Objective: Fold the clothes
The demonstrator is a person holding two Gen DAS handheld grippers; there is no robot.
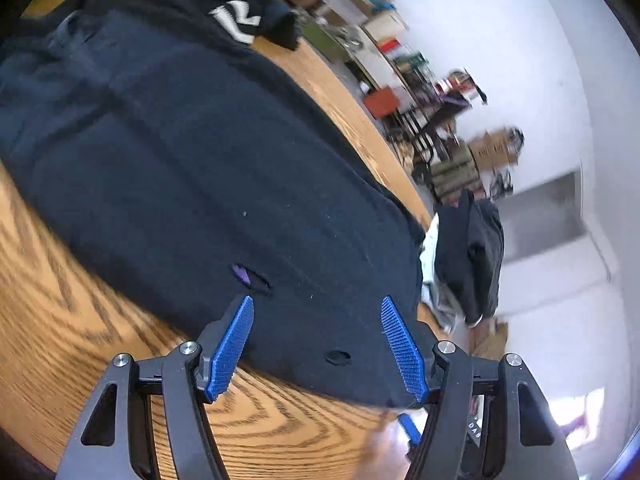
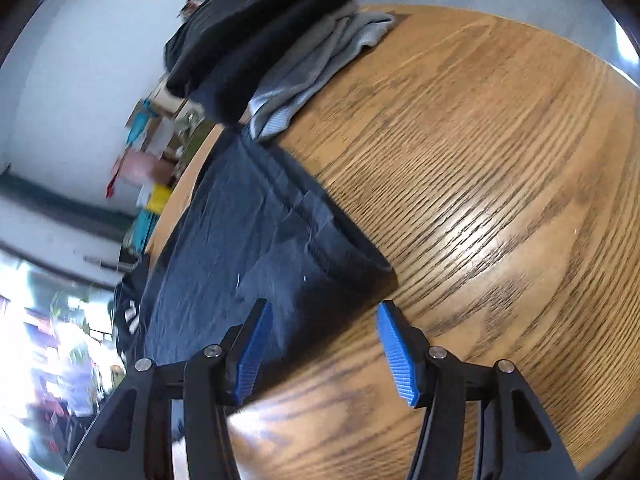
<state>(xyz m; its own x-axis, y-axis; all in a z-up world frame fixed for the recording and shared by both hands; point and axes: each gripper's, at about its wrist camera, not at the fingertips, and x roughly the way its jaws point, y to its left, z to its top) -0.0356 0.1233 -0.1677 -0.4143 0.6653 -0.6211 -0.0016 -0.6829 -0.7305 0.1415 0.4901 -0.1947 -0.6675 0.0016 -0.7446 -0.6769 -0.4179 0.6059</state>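
Dark navy garment [image 1: 192, 152] lies spread across the wood desk [image 1: 80, 320], looks partly folded already: in the right view its near edge [image 2: 320, 240] shows a doubled layer w/ a seam, so prob. one fold in. Couple of small holes near its hem by the left tool. Left tool [image 1: 318, 346] is spread wide, fingers either side of the hem at approx 6 o'clock of the garment, nothing pinched. Right tool [image 2: 324, 346] also spread, empty, hovering over the garment's corner where cloth meets bare desk. At 12 o'clock in the right view sits a pile of clothes [image 2: 280, 40], black on grey, at the desk's far edge; can't tell if those are finished. Another black item w/ white print [image 1: 236, 20] lies beyond, looks unfolded. So: early-to-mid, more folds and items left.
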